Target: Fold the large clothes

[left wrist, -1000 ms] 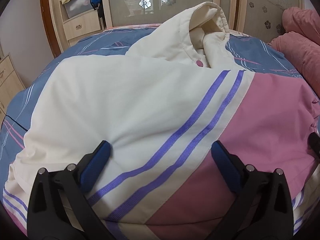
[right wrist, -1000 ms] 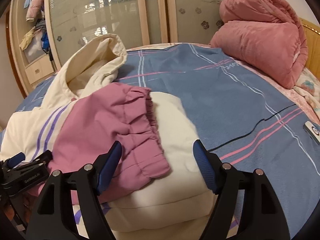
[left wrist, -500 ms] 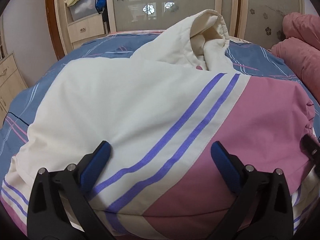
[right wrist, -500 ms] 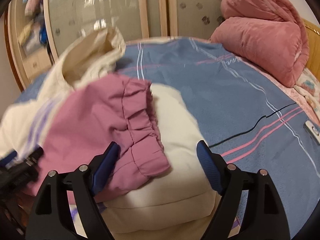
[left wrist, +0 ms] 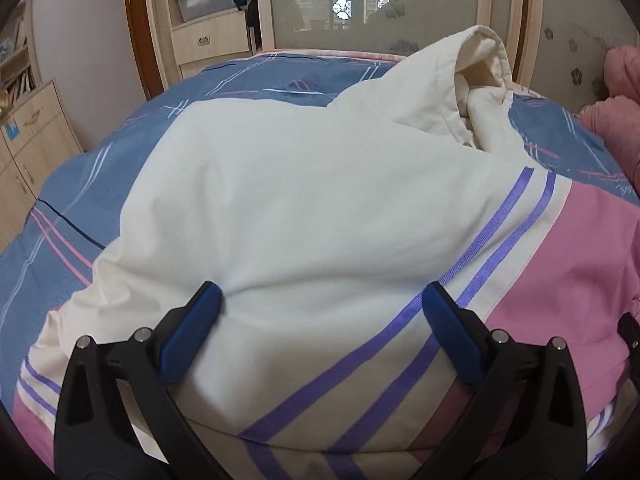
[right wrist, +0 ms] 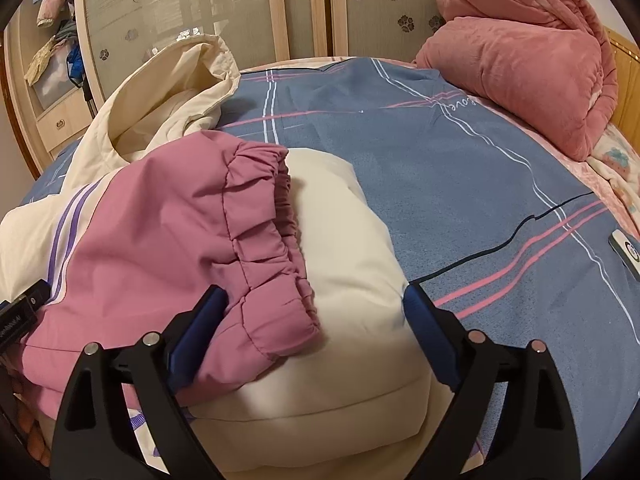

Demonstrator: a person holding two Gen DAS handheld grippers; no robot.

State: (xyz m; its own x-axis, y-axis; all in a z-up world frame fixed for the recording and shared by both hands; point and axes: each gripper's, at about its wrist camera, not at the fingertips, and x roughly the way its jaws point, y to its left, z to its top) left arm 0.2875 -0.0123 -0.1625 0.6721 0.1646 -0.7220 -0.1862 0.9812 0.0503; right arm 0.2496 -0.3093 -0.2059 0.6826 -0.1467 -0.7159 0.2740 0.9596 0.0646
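A cream padded jacket [left wrist: 300,200] with purple stripes and a pink sleeve lies folded on the bed, its hood [left wrist: 472,76] standing up at the far end. My left gripper [left wrist: 322,300] hovers open over the cream part, with nothing pinched. In the right wrist view the pink sleeve [right wrist: 172,220] lies across the folded cream body [right wrist: 352,248]. Its gathered cuff [right wrist: 280,208] rests on top. My right gripper [right wrist: 316,294] straddles the cuff's near end and the jacket's edge. Its jaws are opening and the pads stand clear of the cloth.
The blue striped bedsheet [right wrist: 460,168] stretches to the right of the jacket. A rolled pink quilt [right wrist: 520,60] sits at the head end and a small white remote [right wrist: 626,252] lies near the right edge. Wardrobe doors [left wrist: 380,8] and drawers [left wrist: 36,132] stand behind.
My right gripper's jaws have spread wider around the cuff. My left gripper has shifted left over the jacket, so the purple stripes now lie further right in its view.
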